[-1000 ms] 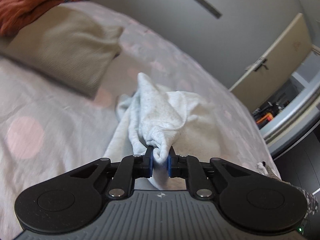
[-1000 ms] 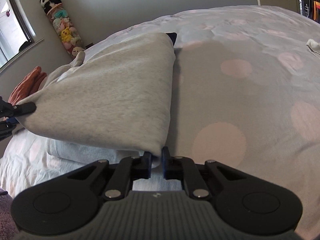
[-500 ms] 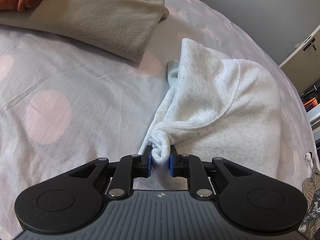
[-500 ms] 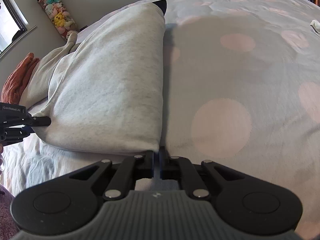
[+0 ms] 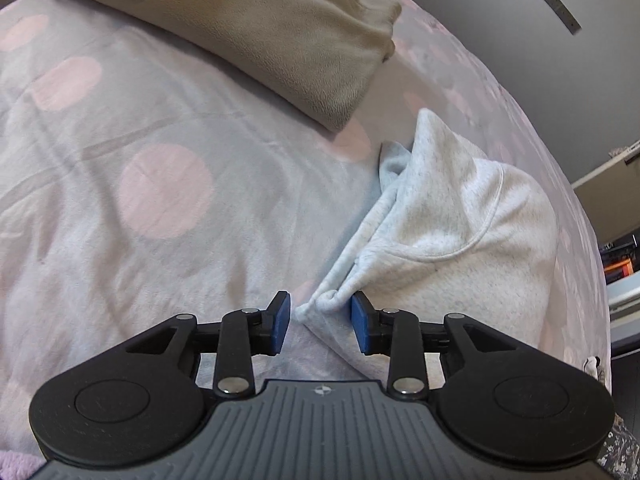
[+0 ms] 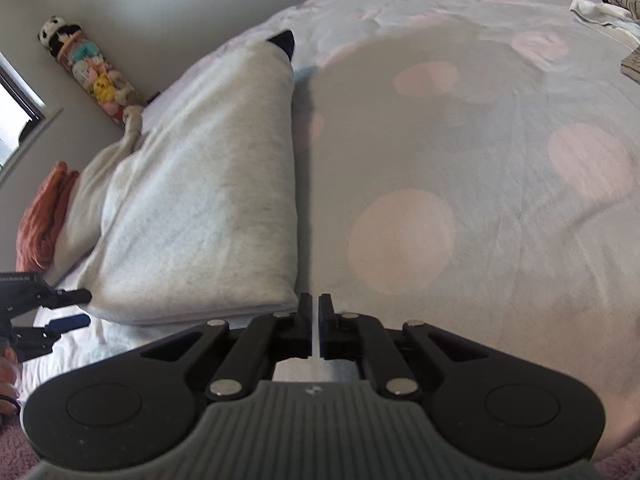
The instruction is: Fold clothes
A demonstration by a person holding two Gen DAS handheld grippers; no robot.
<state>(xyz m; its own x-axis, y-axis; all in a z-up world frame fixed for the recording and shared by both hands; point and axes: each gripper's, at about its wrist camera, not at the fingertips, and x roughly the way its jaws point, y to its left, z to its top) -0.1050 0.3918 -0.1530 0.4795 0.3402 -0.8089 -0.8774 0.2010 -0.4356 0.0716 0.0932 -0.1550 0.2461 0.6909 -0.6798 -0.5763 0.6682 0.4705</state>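
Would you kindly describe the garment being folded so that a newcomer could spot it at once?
On the bed's pink-dotted cover, look just ahead of the left gripper, whose jaws are opening around a bunched corner. That is the sweatshirt, pale heather grey with a curved seam. The folded fleece behind it is beige and plusher.

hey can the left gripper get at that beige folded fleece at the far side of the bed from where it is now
Probably yes. The left gripper, jaws opening off the light grey sweatshirt, faces bare dotted bedspread with nothing between it and the beige folded fleece. It lies well ahead, so the hand would have to travel forward.
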